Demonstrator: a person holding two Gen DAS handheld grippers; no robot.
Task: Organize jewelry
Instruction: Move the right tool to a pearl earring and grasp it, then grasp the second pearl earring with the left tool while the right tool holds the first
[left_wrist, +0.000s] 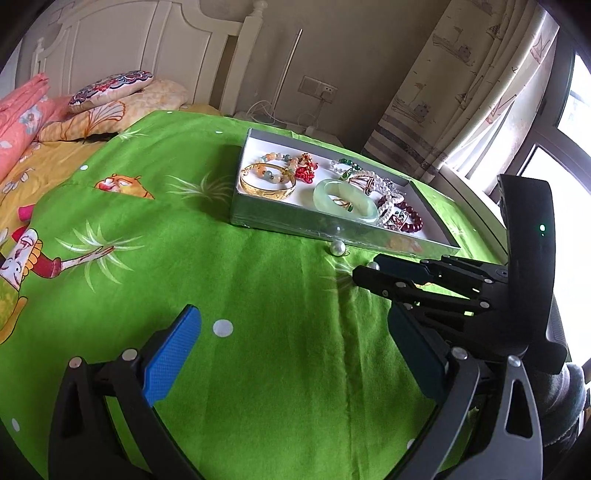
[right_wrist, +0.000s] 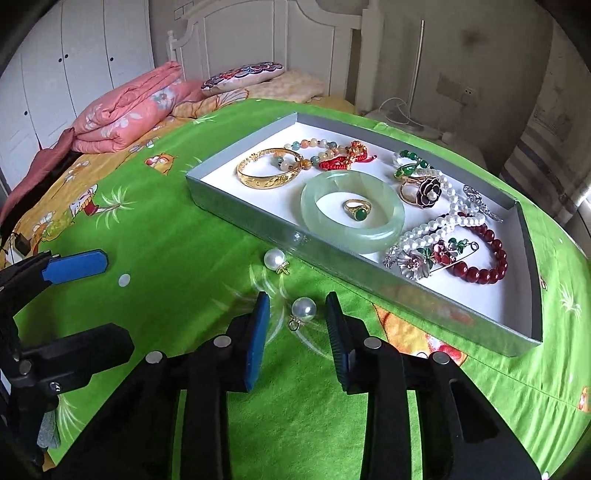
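Fingers, right gripper (right_wrist: 297, 306): two black arms with blue pads, set narrowly apart either side of a white pearl earring with a small gold loop (right_wrist: 303, 309). A sliver of green cloth shows on each side of the pearl; the pads do not press on it. Nothing grasped.

Fingers, left gripper (left_wrist: 295, 332): blue pads spread wide over bare cloth, released, holding nothing. In the right wrist view one of its pads lies at 9 o'clock.

Second white pearl earring with a gold bow fitting (right_wrist: 275, 259): on the cloth at 11 o'clock of the first pearl, just beside the tray's near wall.

Shallow grey cardboard tray with a white floor (right_wrist: 236, 212): on the bright green printed bedspread (right_wrist: 155, 236), at 1 o'clock from the right gripper. Contents:
- pale green jade bangle (right_wrist: 321, 230), against the near wall, ringing a gold ring with a green stone (right_wrist: 357, 210);
- engraved gold bangle (right_wrist: 258, 177), at 10 o'clock of the jade bangle;
- multicoloured stone bead bracelet (right_wrist: 314, 146), overlapping the gold bangle's far edge;
- red knotted cord bracelet (right_wrist: 351, 157);
- dark flower ring with a pearl centre (right_wrist: 428, 194);
- white pearl strand (right_wrist: 436, 227);
- dark red bead bracelet (right_wrist: 484, 271), toward the tray's right end;
- enamelled flower brooch (right_wrist: 424, 262), beside it.

Folded pink quilt (right_wrist: 125, 114): well apart, at 10 o'clock on the bed.
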